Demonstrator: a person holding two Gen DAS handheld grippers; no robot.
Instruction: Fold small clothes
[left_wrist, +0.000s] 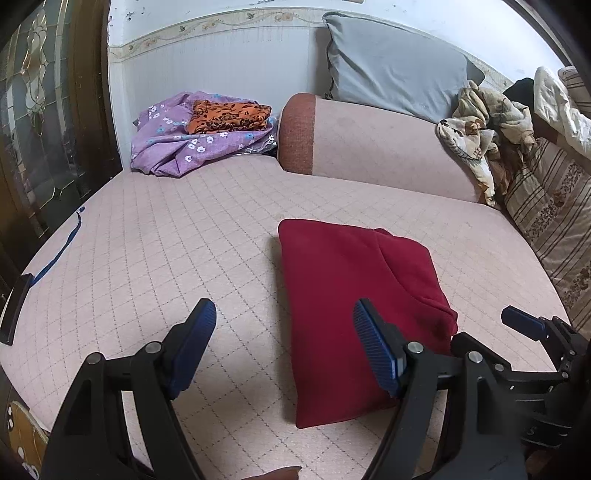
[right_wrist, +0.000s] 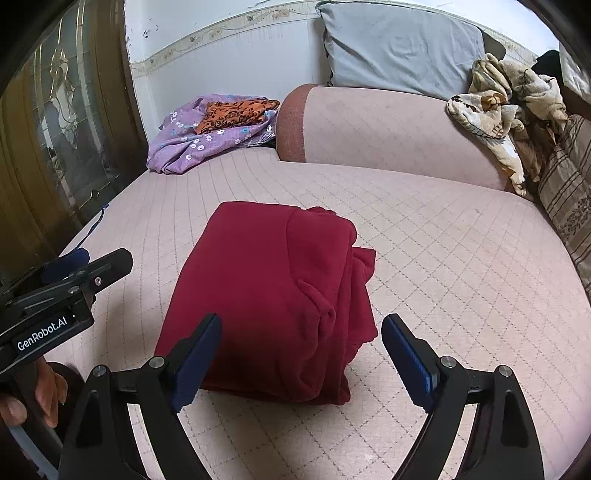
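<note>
A dark red garment (left_wrist: 351, 302) lies folded into a thick rectangle on the pink quilted bed; it also shows in the right wrist view (right_wrist: 273, 299). My left gripper (left_wrist: 284, 314) is open and empty, hovering just above the bed at the garment's near left edge. My right gripper (right_wrist: 301, 325) is open and empty, held just in front of the garment's near end. The right gripper's finger shows at the right of the left wrist view (left_wrist: 524, 325). The left gripper shows at the left of the right wrist view (right_wrist: 66, 280).
A purple floral cloth (left_wrist: 177, 144) with an orange patterned piece (left_wrist: 229, 116) lies at the back left. A pink bolster (left_wrist: 376, 147), grey pillow (left_wrist: 391, 66), crumpled beige blanket (left_wrist: 480, 133) and striped cushion (left_wrist: 554, 214) line the back and right. A wooden glass door (left_wrist: 40, 122) stands left.
</note>
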